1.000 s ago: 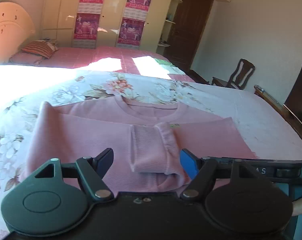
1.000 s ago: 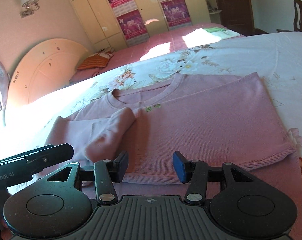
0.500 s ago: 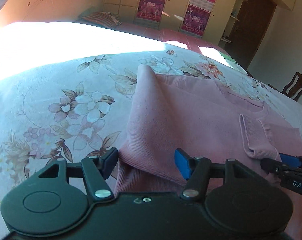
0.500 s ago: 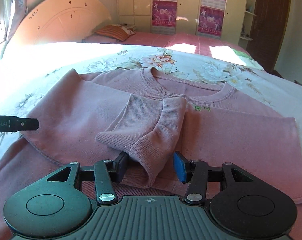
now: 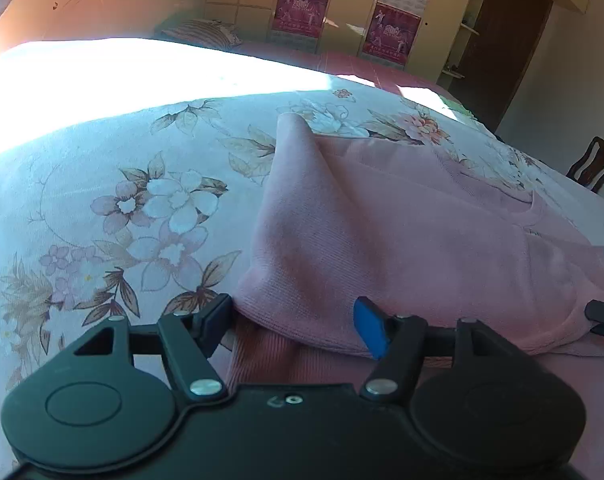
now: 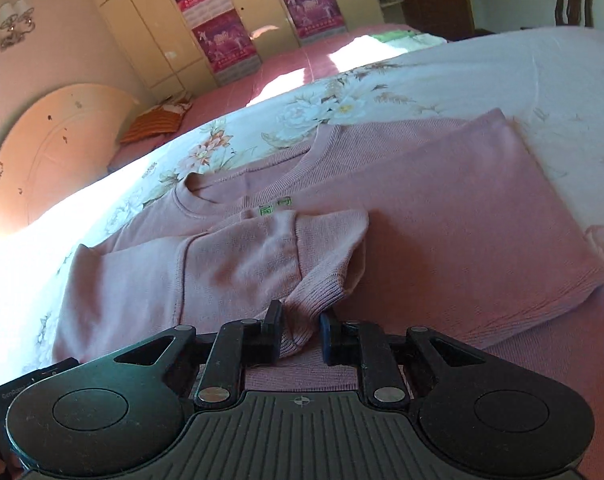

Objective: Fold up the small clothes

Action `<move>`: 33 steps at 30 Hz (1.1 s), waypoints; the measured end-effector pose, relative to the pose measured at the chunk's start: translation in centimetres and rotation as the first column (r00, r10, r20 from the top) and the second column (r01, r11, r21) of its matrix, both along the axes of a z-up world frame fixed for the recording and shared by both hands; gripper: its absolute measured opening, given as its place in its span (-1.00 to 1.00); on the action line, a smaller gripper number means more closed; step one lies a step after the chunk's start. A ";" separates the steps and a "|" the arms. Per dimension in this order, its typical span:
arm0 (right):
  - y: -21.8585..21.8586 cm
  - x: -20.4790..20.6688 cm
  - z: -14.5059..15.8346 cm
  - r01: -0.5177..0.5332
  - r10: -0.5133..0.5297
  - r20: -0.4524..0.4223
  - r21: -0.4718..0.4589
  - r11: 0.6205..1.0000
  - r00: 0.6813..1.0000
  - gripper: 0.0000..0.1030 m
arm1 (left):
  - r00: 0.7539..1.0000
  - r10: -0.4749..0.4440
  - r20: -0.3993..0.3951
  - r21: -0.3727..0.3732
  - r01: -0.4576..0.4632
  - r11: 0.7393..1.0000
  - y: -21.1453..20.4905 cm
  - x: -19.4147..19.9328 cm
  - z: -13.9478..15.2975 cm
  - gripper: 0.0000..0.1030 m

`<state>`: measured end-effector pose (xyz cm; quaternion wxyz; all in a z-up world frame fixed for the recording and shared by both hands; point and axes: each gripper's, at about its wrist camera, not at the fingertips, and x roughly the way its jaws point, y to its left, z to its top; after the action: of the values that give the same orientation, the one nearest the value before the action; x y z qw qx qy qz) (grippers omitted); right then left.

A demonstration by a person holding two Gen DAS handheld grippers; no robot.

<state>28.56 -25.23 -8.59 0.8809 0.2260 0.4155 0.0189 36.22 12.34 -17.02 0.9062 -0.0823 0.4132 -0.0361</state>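
- Pink sweater (image 6: 442,216) lay flat on my floral bedspread (image 5: 142,184), neckline away from both cameras, both sides folded in over the body.
- My left gripper (image 5: 298,322) sat low at the sweater's folded left edge. Jaws stood fairly wide and had just been opening a little. The folded cloth edge lay between them; the dark pad sat at the fold's corner, the blue pad rested on top of the fabric. No pinch visible.
- My right gripper (image 6: 300,330) was at the ribbed cuff (image 6: 322,284) of the sleeve folded across the chest. Jaws were narrow and had just been closing, cuff tip between them. Left pad was against the knit; the right pad looked just clear, so I could not call it a firm hold.
- Green neck label (image 6: 276,206) showed just beyond the cuff.
- Right gripper's tip showed at the right edge of the left view.
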 end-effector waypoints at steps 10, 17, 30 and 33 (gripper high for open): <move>-1.2 1.4 -0.2 0.032 -0.032 -0.011 0.058 0.998 0.999 -0.62 | 1.000 0.024 0.008 0.044 -0.024 0.999 0.3 -0.1 0.5 0.28; 0.1 -0.7 6.8 -0.013 0.072 0.280 -0.208 0.978 0.957 -0.89 | 0.999 0.022 0.023 0.039 -0.023 0.999 -0.2 0.0 0.8 0.30; -2.1 -2.5 0.1 0.024 -0.013 0.039 -0.304 0.953 0.999 -0.89 | 1.000 0.014 0.005 -0.007 -0.014 1.000 0.3 0.0 -0.1 -0.25; -2.9 -2.3 -0.2 0.063 -0.059 0.022 -0.335 0.940 0.998 -1.00 | 1.000 0.003 0.005 -0.038 -0.003 0.999 0.5 -0.1 0.0 -0.71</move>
<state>26.23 -28.17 -8.81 0.9089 0.0857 0.4005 -0.0782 36.10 12.84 -16.99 0.9055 -0.1000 0.4102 -0.0428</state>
